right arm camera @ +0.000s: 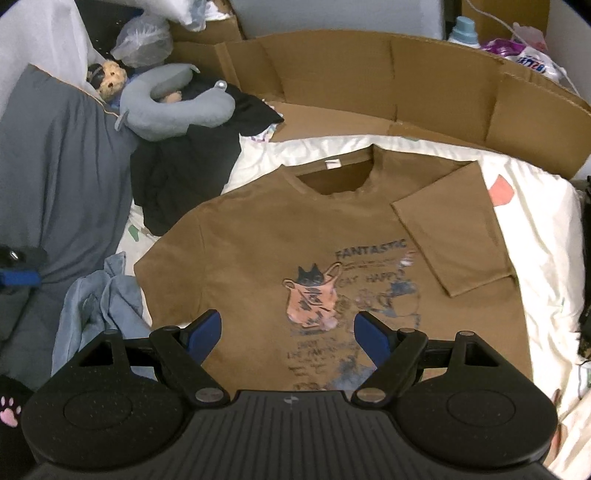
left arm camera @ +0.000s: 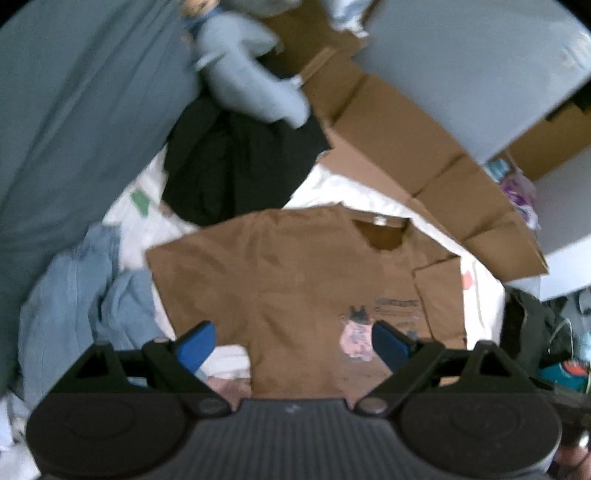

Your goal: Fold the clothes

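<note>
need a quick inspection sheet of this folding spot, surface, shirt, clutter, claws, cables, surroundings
surface: white sheet with small coloured prints, mostly covered.
job's things: brown tee lies flat, print up; its sleeve on the picture's right is folded in over the body, the other is still out.
clutter: black garment, blue denim, grey neck pillow and a doll beside the tee.
grippers: left claw and right claw both open, holding nothing, over the tee's lower half.
cables: thin white cord at far right.
surroundings: flattened cardboard behind the sheet, grey cushion, detergent bottle.
</note>
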### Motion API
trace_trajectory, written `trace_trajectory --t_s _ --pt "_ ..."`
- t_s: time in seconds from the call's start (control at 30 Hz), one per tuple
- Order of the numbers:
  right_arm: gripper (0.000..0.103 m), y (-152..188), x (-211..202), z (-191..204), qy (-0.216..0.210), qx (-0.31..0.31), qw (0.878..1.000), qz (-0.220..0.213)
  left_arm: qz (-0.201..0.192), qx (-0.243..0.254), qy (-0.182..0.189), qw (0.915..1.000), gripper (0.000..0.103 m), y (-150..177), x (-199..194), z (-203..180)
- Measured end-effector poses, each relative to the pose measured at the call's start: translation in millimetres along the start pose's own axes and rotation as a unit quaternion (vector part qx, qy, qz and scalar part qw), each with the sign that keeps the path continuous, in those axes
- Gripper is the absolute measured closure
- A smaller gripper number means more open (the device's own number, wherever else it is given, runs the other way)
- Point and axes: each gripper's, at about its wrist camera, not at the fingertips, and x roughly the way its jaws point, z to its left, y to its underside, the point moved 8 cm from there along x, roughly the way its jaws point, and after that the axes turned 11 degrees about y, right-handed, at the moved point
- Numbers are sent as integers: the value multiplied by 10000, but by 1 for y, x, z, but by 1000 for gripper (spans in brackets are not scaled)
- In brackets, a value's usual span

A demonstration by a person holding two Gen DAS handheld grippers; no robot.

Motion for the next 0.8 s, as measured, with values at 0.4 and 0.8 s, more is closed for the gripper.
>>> trace_trajectory --t_s 0.4,0.8 --pt "21 6 108 92 -188 448 9968 -634 233 -71 49 9997 15 11 102 92" --pt "34 55 200 150 -373 105 9971 -656 181 -354 142 9991 31 33 140 138"
